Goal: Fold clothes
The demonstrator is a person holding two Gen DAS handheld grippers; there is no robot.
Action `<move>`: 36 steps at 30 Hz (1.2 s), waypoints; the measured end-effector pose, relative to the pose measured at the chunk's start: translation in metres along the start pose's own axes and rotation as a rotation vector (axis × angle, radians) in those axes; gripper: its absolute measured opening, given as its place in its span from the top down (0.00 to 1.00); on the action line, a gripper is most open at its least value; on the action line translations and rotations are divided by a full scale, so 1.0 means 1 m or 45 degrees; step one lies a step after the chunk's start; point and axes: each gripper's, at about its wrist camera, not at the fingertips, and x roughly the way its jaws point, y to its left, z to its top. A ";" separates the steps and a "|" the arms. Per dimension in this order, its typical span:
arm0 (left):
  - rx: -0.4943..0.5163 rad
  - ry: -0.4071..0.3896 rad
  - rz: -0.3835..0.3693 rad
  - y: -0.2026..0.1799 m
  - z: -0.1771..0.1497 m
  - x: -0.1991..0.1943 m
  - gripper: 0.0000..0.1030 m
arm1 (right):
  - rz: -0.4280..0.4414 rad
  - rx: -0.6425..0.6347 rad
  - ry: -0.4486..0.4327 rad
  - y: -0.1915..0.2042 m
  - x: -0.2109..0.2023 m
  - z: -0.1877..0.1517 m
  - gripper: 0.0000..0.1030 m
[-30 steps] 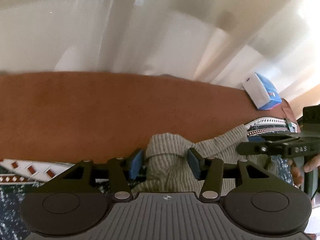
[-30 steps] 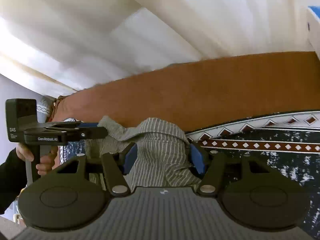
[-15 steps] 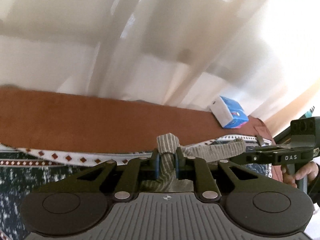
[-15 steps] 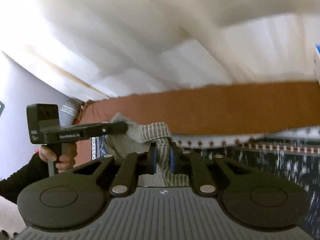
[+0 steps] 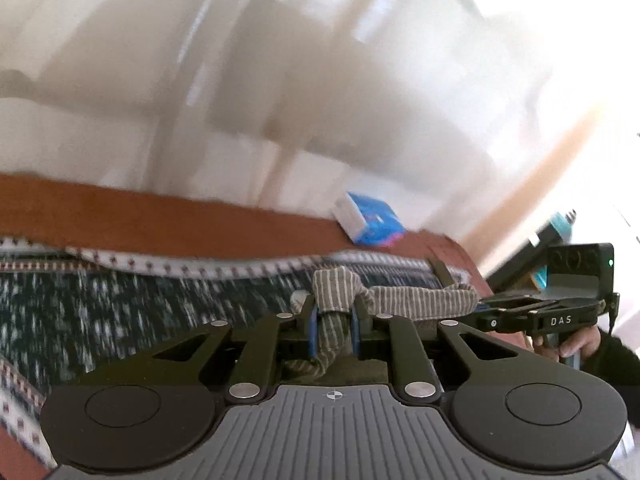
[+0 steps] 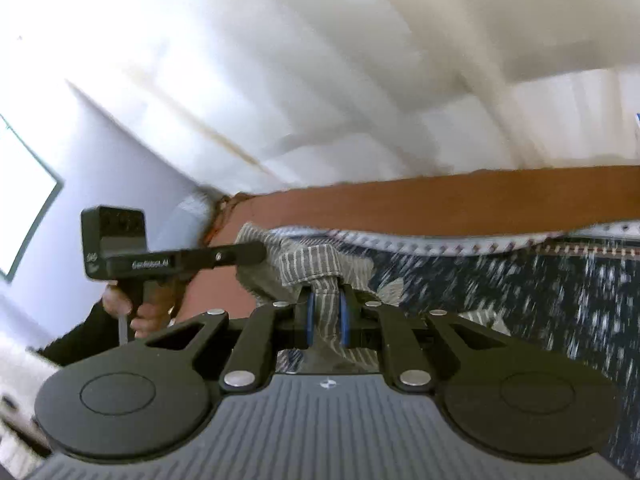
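Grippers both clenched, left gripper [image 5: 334,330] w/ striped garment [image 5: 416,300] bunched between pads, right gripper [image 6: 324,320] same (blurry).

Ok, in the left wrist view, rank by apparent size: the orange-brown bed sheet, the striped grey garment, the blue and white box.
1. Orange-brown bed sheet, largest.
2. Striped grey garment, nearer the camera, so unsure.
3. Blue and white box, smallest; farther away.

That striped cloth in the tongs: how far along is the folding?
Early. Done: both tongs are clamped on the striped cloth, the left tongs on one bunch, the right tongs on another. In hand: the cloth hangs stretched between them above the patterned blanket. Left: no fold is visible yet.
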 end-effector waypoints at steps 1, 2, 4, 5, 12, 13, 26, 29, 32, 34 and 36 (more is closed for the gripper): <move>0.013 0.017 0.000 -0.005 -0.009 -0.006 0.86 | -0.004 -0.026 0.020 0.009 -0.005 -0.010 0.86; 0.025 0.033 0.000 -0.010 -0.018 -0.012 0.86 | -0.008 -0.052 0.039 0.019 -0.011 -0.020 0.86; 0.035 0.073 -0.007 -0.017 -0.039 -0.021 0.86 | -0.016 -0.081 0.076 0.033 -0.016 -0.043 0.86; 0.020 0.095 -0.014 -0.018 -0.051 -0.025 0.85 | -0.018 -0.087 0.093 0.038 -0.017 -0.054 0.86; 0.015 0.289 0.048 -0.020 -0.130 -0.024 0.85 | -0.070 -0.117 0.235 0.053 -0.003 -0.118 0.86; 0.005 0.306 0.061 -0.018 -0.137 -0.023 0.85 | -0.081 -0.129 0.253 0.054 0.000 -0.125 0.86; -0.009 0.425 0.163 -0.008 -0.193 -0.009 0.62 | -0.277 -0.242 0.371 0.054 0.027 -0.202 0.74; -0.043 0.414 0.161 -0.004 -0.193 -0.019 0.62 | -0.303 -0.240 0.380 0.057 0.025 -0.206 0.56; -0.057 0.418 0.169 0.000 -0.189 -0.035 0.62 | -0.318 -0.235 0.392 0.061 0.018 -0.214 0.54; -0.039 0.409 0.181 -0.001 -0.182 -0.049 0.62 | -0.329 -0.210 0.384 0.062 0.010 -0.215 0.54; -0.007 0.363 0.183 -0.006 -0.171 -0.062 0.62 | -0.342 -0.183 0.361 0.064 -0.002 -0.213 0.54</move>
